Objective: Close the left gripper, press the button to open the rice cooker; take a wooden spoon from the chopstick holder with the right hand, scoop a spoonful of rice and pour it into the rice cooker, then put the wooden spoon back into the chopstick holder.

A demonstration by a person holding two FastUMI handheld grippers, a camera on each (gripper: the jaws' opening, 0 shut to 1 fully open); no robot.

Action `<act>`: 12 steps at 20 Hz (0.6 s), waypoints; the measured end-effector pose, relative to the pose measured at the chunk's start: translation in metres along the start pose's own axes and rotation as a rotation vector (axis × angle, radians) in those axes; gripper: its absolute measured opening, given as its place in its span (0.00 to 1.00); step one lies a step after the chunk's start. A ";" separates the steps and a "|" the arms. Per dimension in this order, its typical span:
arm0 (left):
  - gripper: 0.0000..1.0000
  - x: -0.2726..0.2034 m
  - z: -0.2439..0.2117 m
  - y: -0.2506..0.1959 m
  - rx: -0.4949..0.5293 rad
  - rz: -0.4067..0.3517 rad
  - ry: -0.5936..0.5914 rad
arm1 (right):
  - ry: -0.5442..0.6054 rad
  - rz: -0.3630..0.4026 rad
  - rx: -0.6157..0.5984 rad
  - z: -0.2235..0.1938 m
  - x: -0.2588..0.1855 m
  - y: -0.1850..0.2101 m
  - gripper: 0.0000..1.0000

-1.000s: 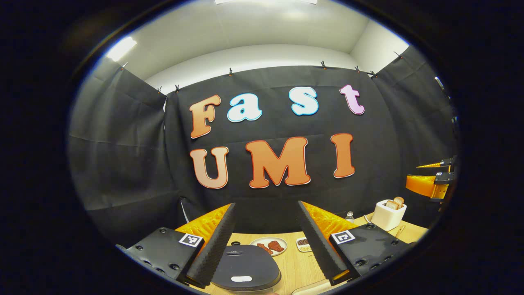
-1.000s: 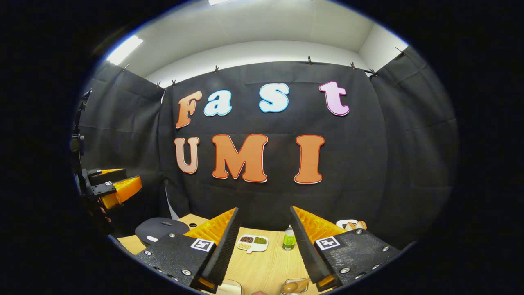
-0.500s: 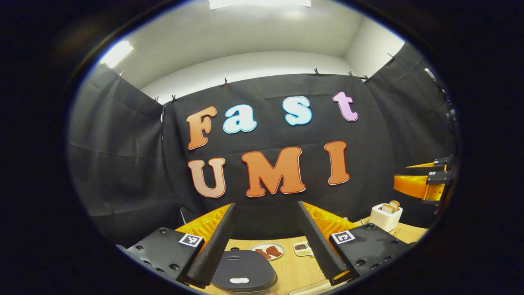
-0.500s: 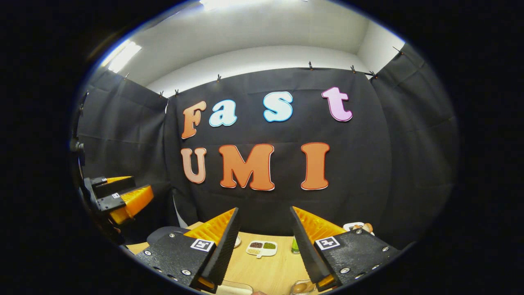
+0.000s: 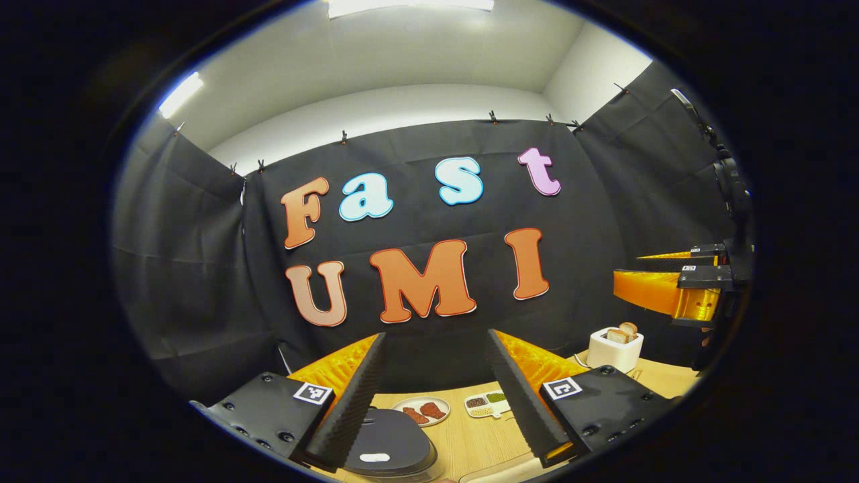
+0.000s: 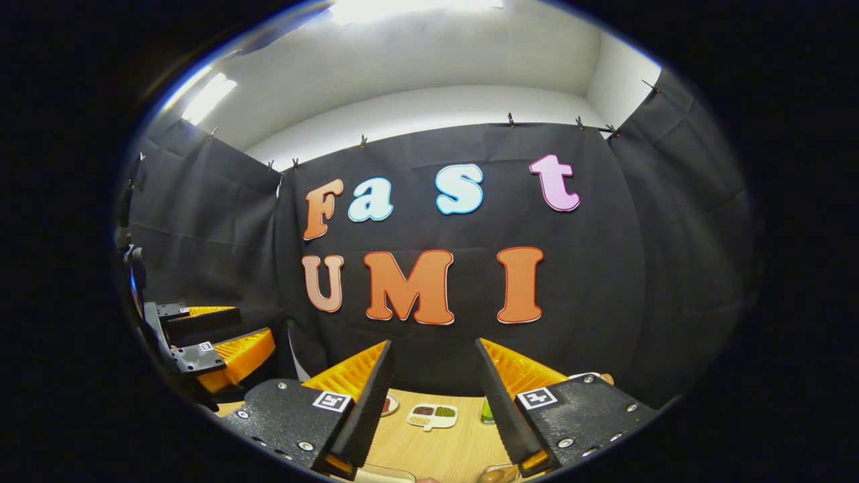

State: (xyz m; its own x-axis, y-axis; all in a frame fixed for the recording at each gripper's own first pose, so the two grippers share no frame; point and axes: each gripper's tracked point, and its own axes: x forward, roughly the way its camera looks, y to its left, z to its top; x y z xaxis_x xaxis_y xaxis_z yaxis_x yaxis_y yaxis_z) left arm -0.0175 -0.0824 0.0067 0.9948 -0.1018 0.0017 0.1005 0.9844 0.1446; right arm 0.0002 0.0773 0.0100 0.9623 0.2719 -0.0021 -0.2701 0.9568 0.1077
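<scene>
1. In the left gripper view our left tongs [image 5: 436, 389] hang above the near edge of the wooden surface [image 5: 470, 439], fingers spread wide, nothing between them.
2. The rice cooker [image 5: 389, 443] sits at the near left of the surface, directly under the left finger [image 5: 349, 402]; its dark lid is down, and a pale oval patch shows on the front of the lid.
3. Behind the cooker, toward the far edge, we see a small plate with reddish pieces [image 5: 421, 410], and just beside it on the right a divided dish of grains [image 5: 488, 404].
4. At the far right corner stands a white toaster [image 5: 615, 349] with bread slices in its slots.
5. The right tongs [image 6: 433, 396] are released as well, fingers wide apart, gripping nothing, held above the surface in the right gripper view. They also appear raised at the right edge of the left gripper view.
6. In the right gripper view the divided dish lies between the fingers, with a green bottle [image 6: 487, 412] partly hidden behind the right finger [image 6: 500, 396].
7. We cannot make out the chopstick holder or the wooden spoon with certainty.
</scene>
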 end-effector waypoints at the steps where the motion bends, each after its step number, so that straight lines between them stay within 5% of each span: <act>1: 0.89 0.000 0.000 0.000 0.001 0.000 0.000 | -0.007 -0.001 -0.001 0.002 -0.001 -0.002 0.70; 10: 0.90 0.002 -0.002 0.011 -0.004 0.022 0.008 | 0.003 0.012 -0.017 -0.003 0.000 0.001 0.80; 12: 0.90 0.001 0.000 0.016 -0.008 0.033 0.004 | 0.006 0.015 -0.019 -0.004 0.000 0.004 0.75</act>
